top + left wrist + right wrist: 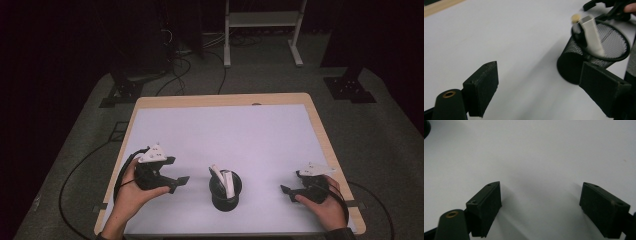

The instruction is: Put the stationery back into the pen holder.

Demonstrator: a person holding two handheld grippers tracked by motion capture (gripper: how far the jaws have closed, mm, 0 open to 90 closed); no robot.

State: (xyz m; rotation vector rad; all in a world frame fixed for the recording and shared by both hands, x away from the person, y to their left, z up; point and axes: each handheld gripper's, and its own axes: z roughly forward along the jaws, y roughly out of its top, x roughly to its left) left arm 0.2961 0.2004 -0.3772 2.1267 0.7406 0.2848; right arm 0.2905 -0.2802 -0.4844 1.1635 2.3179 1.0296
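Observation:
A black mesh cup (225, 191) stands upright near the table's front middle, holding white stick-like items (223, 180). In the left gripper view the mesh cup (574, 63) is at the right with a white flat piece (592, 35) leaning in it. My left gripper (181, 182) is open just left of the cup, nothing between its jaws (540, 86). My right gripper (286, 192) is open to the cup's right, apart from it, over the bare white sheet (540, 206).
A white sheet (225, 135) covers the wooden table (320, 135). Cables (80, 170) trail off the left side onto the grey floor. A white metal stand (262, 30) and black stand bases (350, 87) sit beyond the far edge.

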